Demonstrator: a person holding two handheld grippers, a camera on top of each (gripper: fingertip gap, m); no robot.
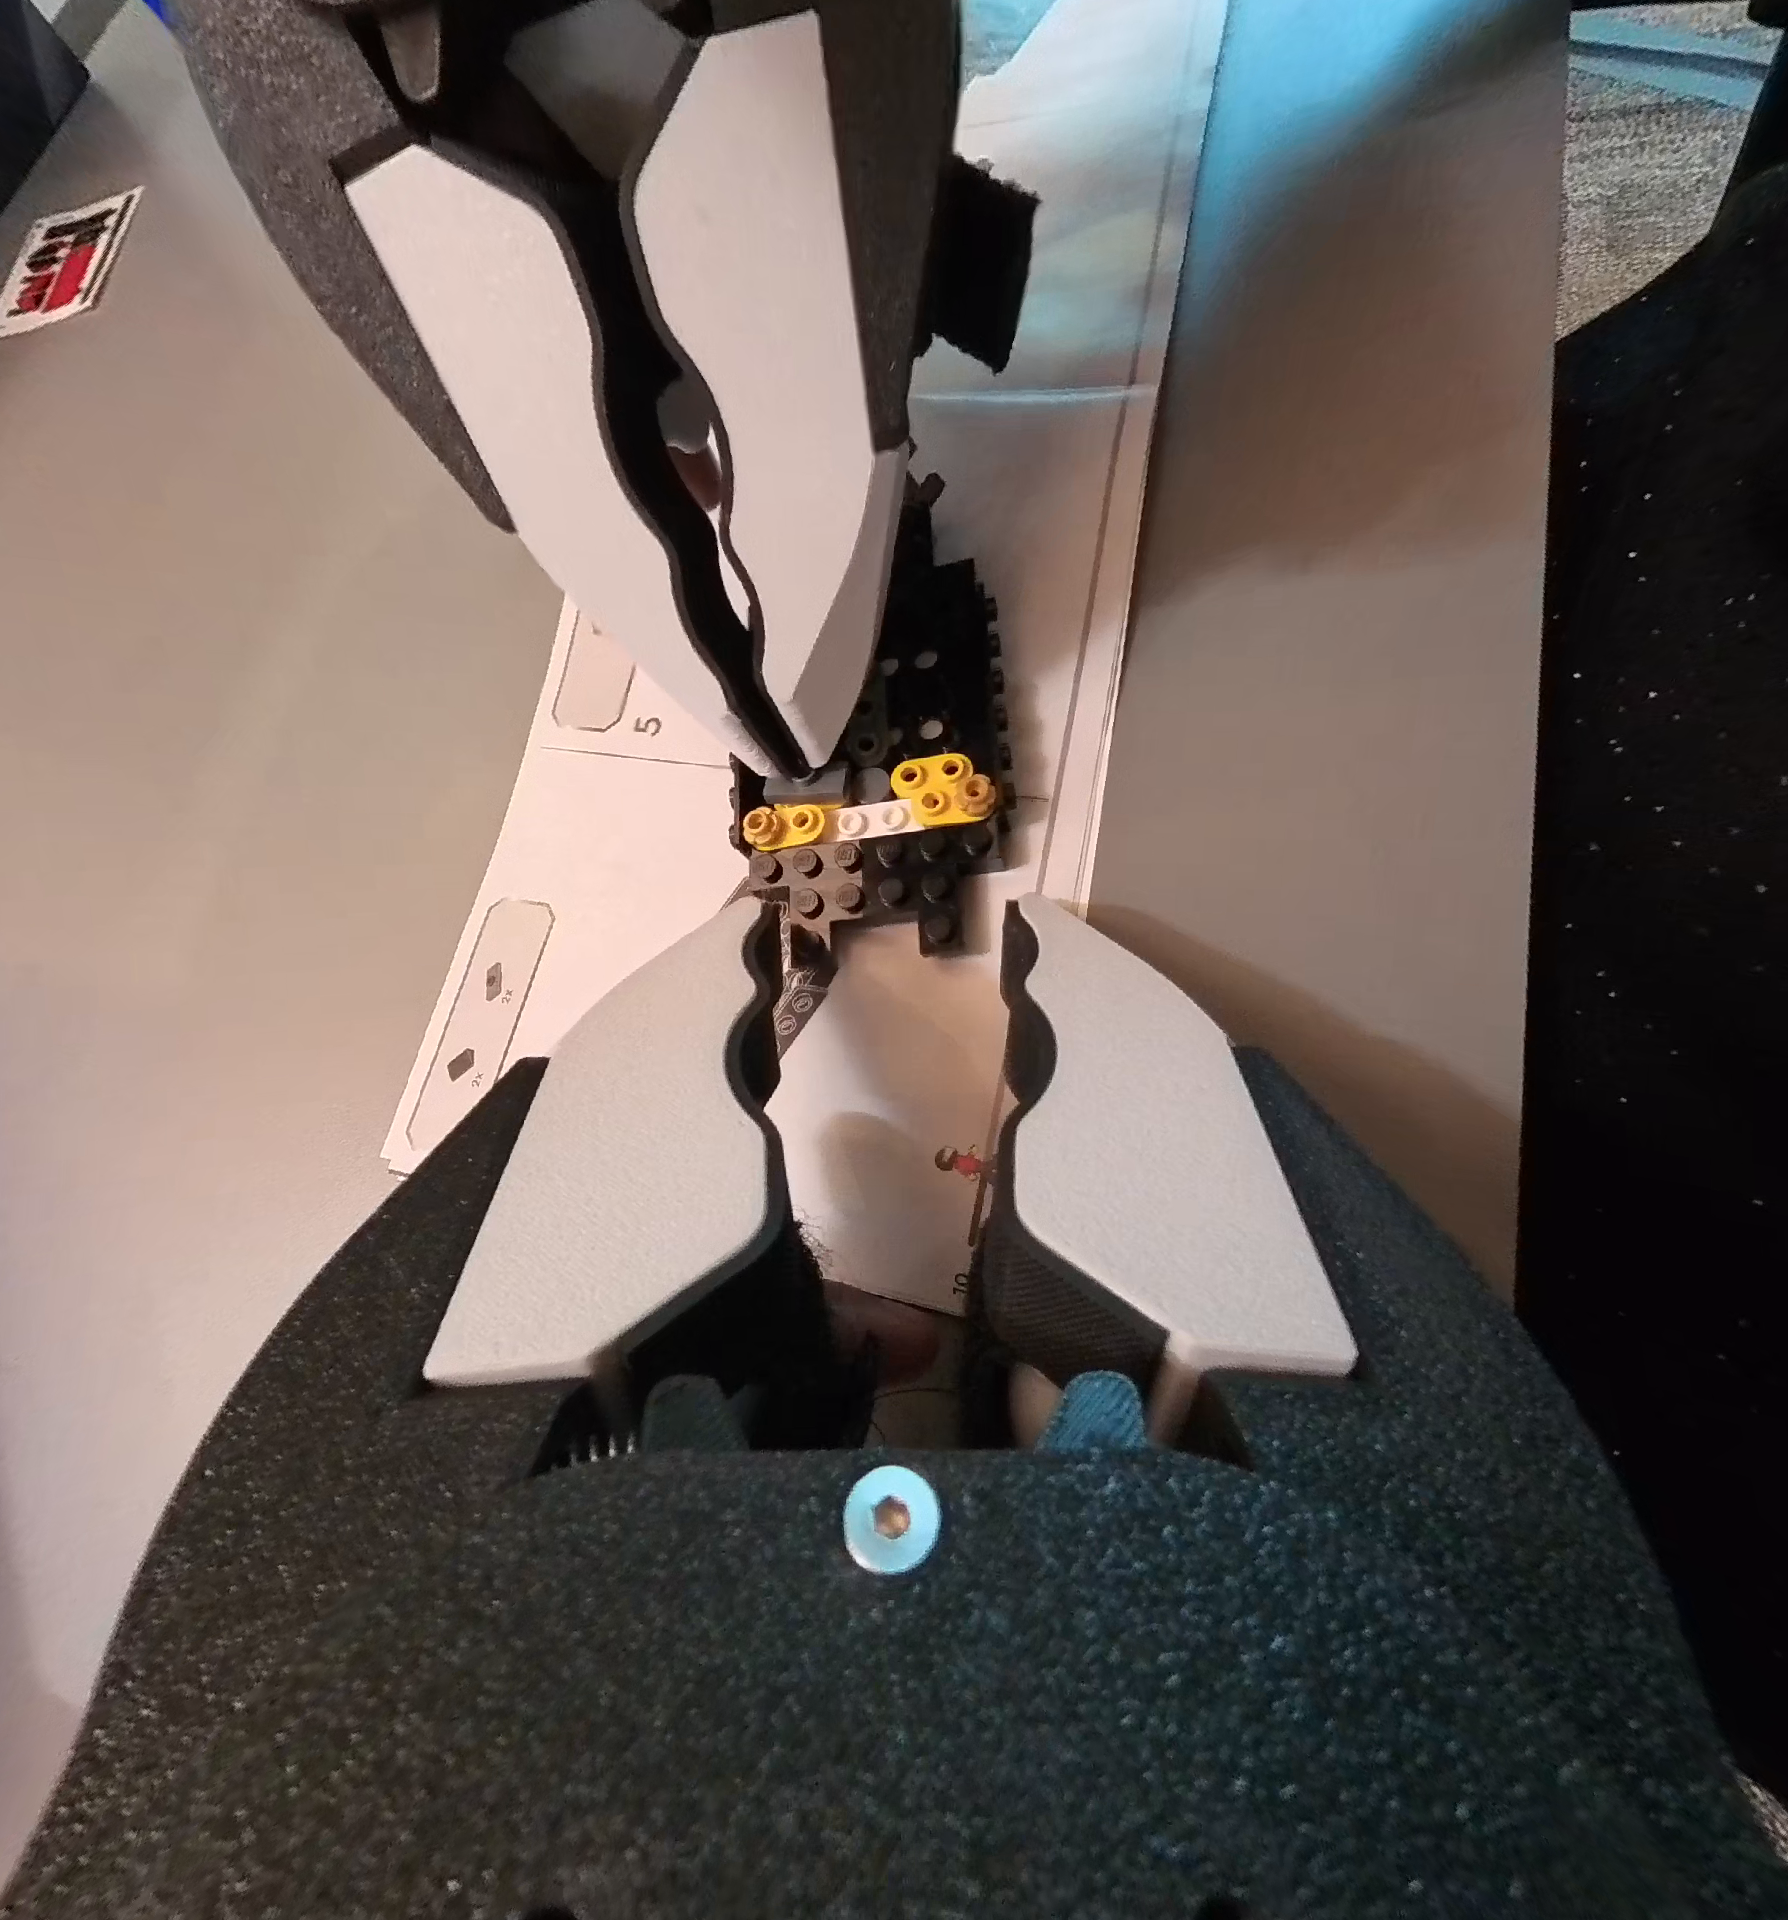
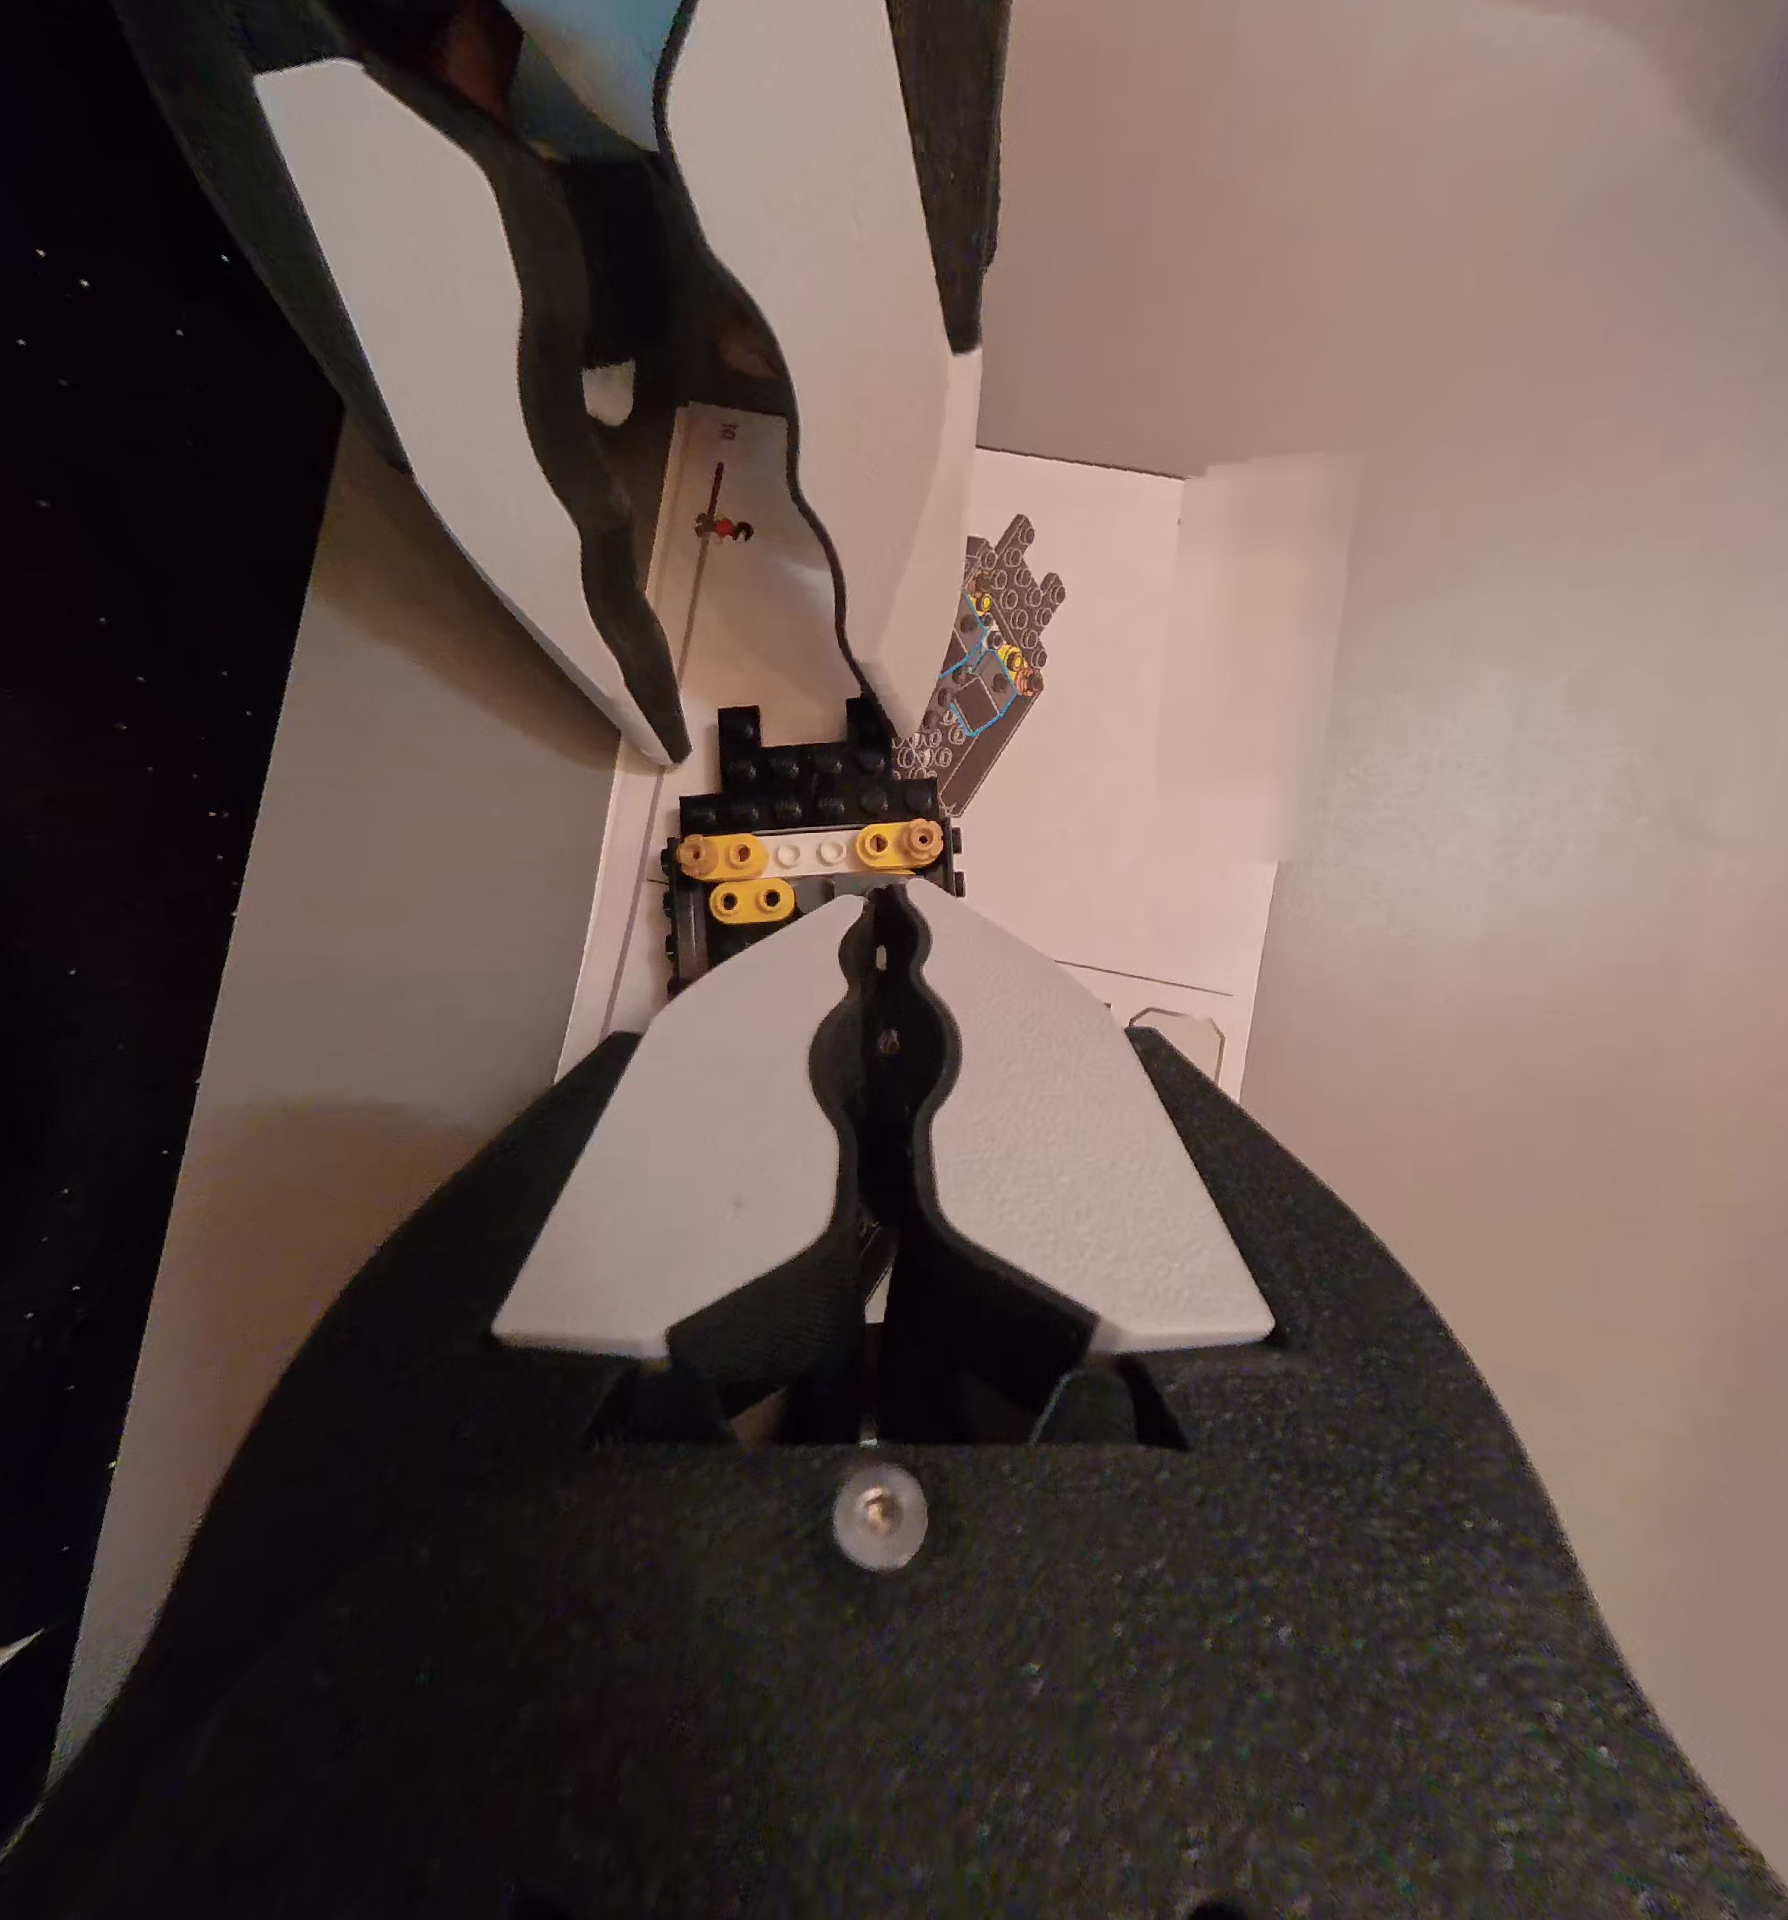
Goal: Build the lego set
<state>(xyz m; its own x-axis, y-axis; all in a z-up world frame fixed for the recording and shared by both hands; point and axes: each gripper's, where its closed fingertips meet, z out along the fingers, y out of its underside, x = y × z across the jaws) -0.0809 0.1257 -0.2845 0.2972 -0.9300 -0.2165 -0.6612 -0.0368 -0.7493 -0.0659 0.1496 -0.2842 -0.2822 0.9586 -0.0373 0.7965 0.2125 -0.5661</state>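
Left gripper point(image 1: 874, 914), jaws apart, flanks the black lego build's point(image 1: 874, 883) near end on an instruction booklet point(image 1: 620, 821), mid-tabletop point(image 1: 194, 727). From 12 o'clock, right gripper point(image 1: 786, 753), jaws together, w/ tips on a small grey piece point(image 1: 812, 784) atop it.

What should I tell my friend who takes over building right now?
Left tool: open, one finger on each side of the near end of the black lego base, not squeezing it.
Right tool: shut, tips pressing on a small grey piece on the base.
The base lies on the open instruction booklet on the white table.
Done: yellow pieces and a white plate are on.
Left: seat the grey piece, then follow the booklet.
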